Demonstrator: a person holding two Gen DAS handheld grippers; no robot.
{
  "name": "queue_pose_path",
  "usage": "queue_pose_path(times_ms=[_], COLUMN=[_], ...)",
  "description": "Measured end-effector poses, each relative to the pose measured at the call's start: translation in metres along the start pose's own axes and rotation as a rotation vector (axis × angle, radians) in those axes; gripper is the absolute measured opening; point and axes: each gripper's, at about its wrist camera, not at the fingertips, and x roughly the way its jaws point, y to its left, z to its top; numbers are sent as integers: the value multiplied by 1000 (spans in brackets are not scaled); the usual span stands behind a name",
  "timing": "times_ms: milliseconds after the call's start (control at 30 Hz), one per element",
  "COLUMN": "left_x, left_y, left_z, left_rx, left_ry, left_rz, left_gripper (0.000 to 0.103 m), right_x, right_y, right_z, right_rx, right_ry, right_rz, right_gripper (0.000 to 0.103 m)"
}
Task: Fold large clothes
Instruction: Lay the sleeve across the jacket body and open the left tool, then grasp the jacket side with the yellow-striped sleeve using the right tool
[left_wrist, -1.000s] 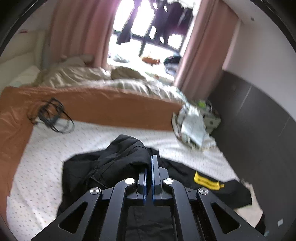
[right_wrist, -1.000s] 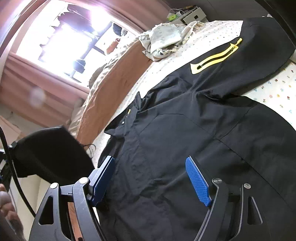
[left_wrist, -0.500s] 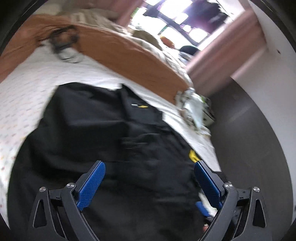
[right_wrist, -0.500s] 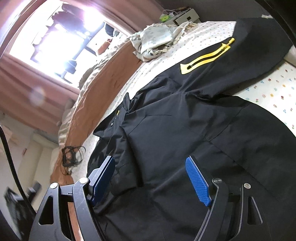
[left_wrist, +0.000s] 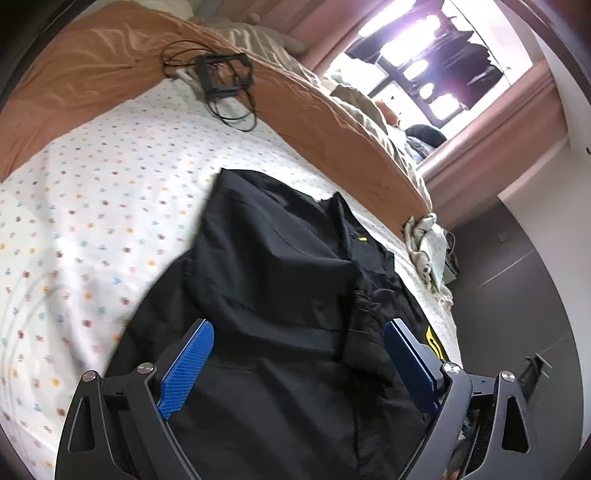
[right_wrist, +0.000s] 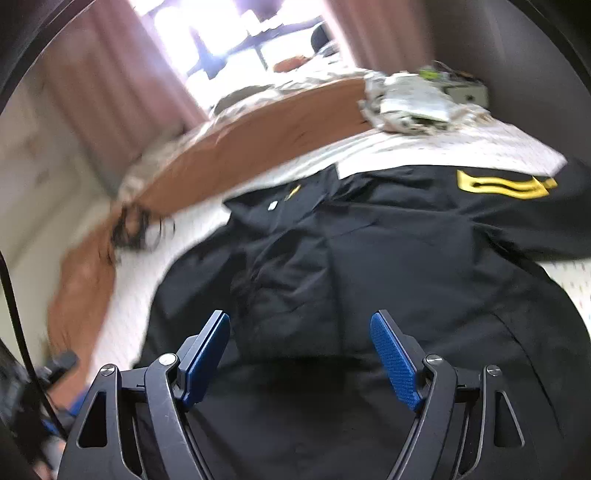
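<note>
On dotted bedsheet (left_wrist: 92, 206): black jacket (left_wrist: 280, 266) rumpled, yellow sleeve stripe (right_wrist: 502, 186); left claw (left_wrist: 299, 363) closing slightly, gripping nothing; right claw (right_wrist: 301, 354) released.

A bed (left_wrist: 92, 206) with a white, colour-dotted sheet fills the room, an orange-brown blanket (left_wrist: 295, 107) banding its far side. Beyond it, pink curtains (left_wrist: 491, 158) frame a window (left_wrist: 424, 55) blown out by daylight. A dark panelled wall (left_wrist: 517, 266) runs along the bed's right edge, white wall above.
</note>
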Motion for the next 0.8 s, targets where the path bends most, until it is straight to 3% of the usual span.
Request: queue_pose_path(times_ms=[200,367,533,767,800], left_x=[-17,-32,-41,-41,-40], left_y=[31,67,93,101,100], left_z=[3,13,19,22,21], left_rx=[46,-16,-55,-75,-76], left_ry=[-1,-26,-23,-20,-18], left_rz=[55,82,81,79,76], left_gripper=[90,89,89,89,89], right_x=[34,54,73,97,99], right_y=[41,66,91,79,77], right_z=[-15,-25,-39,-39,-40], right_rx=[-174,-249,-391,-362,-358], right_ry=[85,123,126,145,148], right_rz=[-76,-144,-267,-344,-341], right_gripper=[79,79,79,78,67])
